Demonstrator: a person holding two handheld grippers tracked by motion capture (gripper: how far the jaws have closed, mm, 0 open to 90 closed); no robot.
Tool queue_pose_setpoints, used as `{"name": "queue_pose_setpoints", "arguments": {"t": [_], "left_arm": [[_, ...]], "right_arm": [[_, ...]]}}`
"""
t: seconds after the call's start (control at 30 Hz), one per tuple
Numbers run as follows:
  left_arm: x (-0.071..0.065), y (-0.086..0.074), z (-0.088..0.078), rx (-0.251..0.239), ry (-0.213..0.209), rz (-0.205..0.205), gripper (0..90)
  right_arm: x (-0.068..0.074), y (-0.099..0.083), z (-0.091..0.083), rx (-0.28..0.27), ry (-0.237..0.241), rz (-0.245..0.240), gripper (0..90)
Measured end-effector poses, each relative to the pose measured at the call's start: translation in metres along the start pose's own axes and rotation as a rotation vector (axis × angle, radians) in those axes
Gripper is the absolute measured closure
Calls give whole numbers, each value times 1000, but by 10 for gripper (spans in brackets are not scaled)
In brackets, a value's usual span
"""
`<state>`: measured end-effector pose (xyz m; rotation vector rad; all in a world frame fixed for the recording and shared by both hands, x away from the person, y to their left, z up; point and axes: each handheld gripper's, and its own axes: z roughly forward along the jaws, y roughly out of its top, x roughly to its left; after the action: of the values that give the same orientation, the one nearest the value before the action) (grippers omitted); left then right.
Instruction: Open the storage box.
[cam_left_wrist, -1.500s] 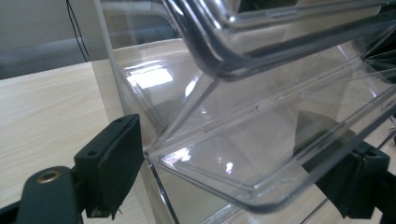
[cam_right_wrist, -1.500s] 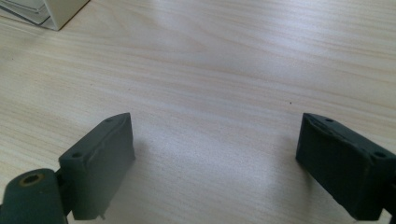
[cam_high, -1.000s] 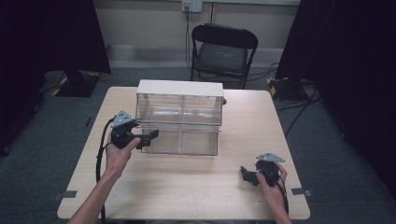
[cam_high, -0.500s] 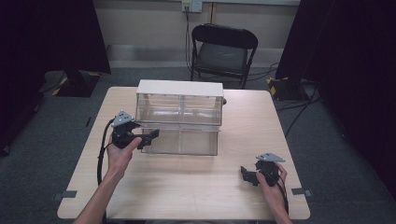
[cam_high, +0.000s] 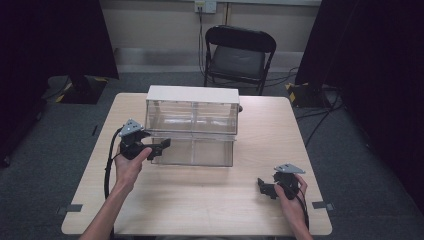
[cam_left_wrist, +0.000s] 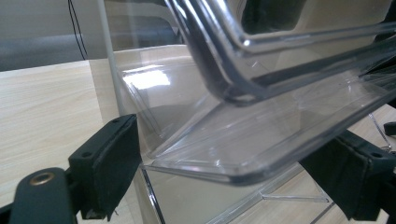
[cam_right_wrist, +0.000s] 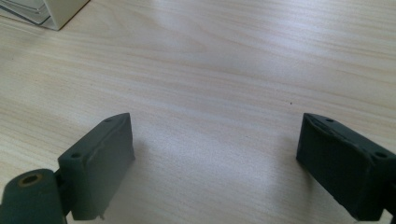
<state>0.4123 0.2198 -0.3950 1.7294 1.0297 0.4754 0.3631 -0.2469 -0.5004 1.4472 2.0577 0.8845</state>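
A clear plastic drawer cabinet with a white top stands at the middle of the table. Its lower drawer is pulled out toward me. My left gripper is at the drawer's front left corner. In the left gripper view the drawer's clear front lip lies between the wide-apart jaws of the left gripper, which stands open. My right gripper rests low near the table's front right, open, with only bare wood between its jaws.
The light wooden table has free room in front of the drawer and to the right. A black folding chair stands behind the table. A corner of the cabinet appears at the top left of the right gripper view.
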Motion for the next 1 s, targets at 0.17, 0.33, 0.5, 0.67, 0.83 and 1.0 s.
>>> {"name": "queue_pose_setpoints", "arguments": {"t": [0.17, 0.33, 0.5, 0.67, 0.83, 1.0], "left_arm": [[0, 0, 0, 0, -1, -1, 133], [1, -1, 0, -11, -6, 0, 130], [1, -1, 1, -10, -4, 2, 128], [1, -1, 1, -10, -4, 3, 128], [1, -1, 1, -9, -5, 3, 127], [1, -1, 1, -9, -4, 4, 127]], "right_arm": [[0, 0, 0, 0, 0, -1, 104], [0, 0, 0, 0, 0, -1, 104], [0, 0, 0, 0, 0, 0, 104], [0, 0, 0, 0, 0, -1, 104], [0, 0, 0, 0, 0, -1, 104], [0, 0, 0, 0, 0, 0, 104]]}}
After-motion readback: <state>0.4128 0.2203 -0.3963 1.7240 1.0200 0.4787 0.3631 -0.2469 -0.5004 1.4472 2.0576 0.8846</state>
